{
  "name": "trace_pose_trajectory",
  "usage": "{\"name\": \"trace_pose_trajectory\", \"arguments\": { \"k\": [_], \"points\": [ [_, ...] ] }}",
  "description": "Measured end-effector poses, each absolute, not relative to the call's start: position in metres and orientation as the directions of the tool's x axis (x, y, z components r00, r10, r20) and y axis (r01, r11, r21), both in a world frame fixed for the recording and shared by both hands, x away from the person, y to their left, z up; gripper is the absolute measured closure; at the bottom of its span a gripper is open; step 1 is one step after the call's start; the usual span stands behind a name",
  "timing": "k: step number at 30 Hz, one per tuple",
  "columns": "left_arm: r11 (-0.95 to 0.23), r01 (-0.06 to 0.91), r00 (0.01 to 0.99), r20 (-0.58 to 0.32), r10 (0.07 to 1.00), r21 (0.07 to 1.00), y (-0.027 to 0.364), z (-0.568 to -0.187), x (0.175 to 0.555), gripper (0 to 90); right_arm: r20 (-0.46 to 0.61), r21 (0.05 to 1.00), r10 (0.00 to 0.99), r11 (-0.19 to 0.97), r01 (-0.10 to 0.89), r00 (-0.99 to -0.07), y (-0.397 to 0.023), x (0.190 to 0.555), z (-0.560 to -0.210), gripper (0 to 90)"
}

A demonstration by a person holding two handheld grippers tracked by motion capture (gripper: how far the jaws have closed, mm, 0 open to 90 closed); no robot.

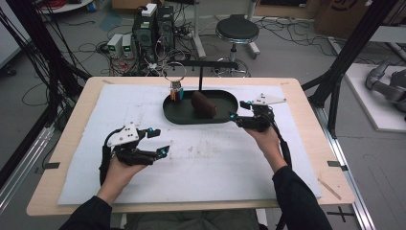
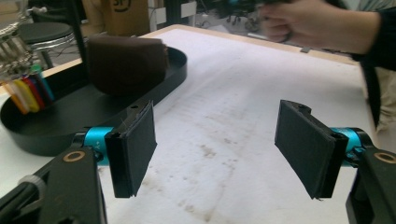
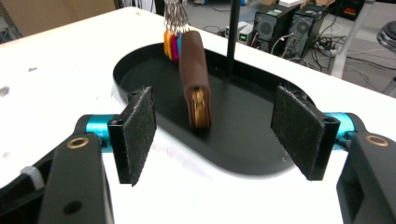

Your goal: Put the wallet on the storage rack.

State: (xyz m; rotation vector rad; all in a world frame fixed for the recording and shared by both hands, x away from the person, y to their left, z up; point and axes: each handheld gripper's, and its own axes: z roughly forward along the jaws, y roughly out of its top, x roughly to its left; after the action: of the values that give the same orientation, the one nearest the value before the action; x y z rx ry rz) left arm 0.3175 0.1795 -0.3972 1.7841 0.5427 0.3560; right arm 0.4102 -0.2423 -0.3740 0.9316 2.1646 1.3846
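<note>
Now the brown wallet (image 3: pixel 195 79) stands on edge in the black tray (image 3: pixel 252 154), set down; the right gripper (image 1: pixel 239 111) and the left gripper (image 1: pixel 159 141) are both released, empty.

A: Tray position?

B: Tray (image 1: pixel 168 111) sits on the mat (image 1: pixel 201 163), toward the far edge of the table (image 1: pixel 72 139), about centred between left and right edges.

A: Contents?

B: Wallet (image 1: pixel 203 104) stands on edge in the tray's middle. Key tags (image 1: pixel 176 92) hang at its left end, from the stand (image 1: pixel 200 72) rising at the tray's far side.

A: Grippers?

B: Right gripper (image 1: pixel 239 111) just beside the tray's right end, over the mat. Left gripper (image 1: pixel 160 142) nearer the front edge, left of centre, apart from the tray.
</note>
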Motion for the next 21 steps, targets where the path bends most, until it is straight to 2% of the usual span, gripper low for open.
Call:
{"name": "trace_pose_trajectory", "arguments": {
  "k": [14,21],
  "points": [
    [-0.214,0.214,0.779,-0.035,0.626,0.953,0.208,-0.400,0.335,27.8,0.053,0.919,0.761,0.216,0.329,-0.647,-0.308,0.348,-0.382,24.9],
    [-0.211,0.215,0.762,-0.028,0.647,0.953,0.211,-0.400,0.332,27.4,0.096,0.915,0.779,0.176,0.363,-0.620,-0.327,0.345,-0.392,21.8]
  ]
}}
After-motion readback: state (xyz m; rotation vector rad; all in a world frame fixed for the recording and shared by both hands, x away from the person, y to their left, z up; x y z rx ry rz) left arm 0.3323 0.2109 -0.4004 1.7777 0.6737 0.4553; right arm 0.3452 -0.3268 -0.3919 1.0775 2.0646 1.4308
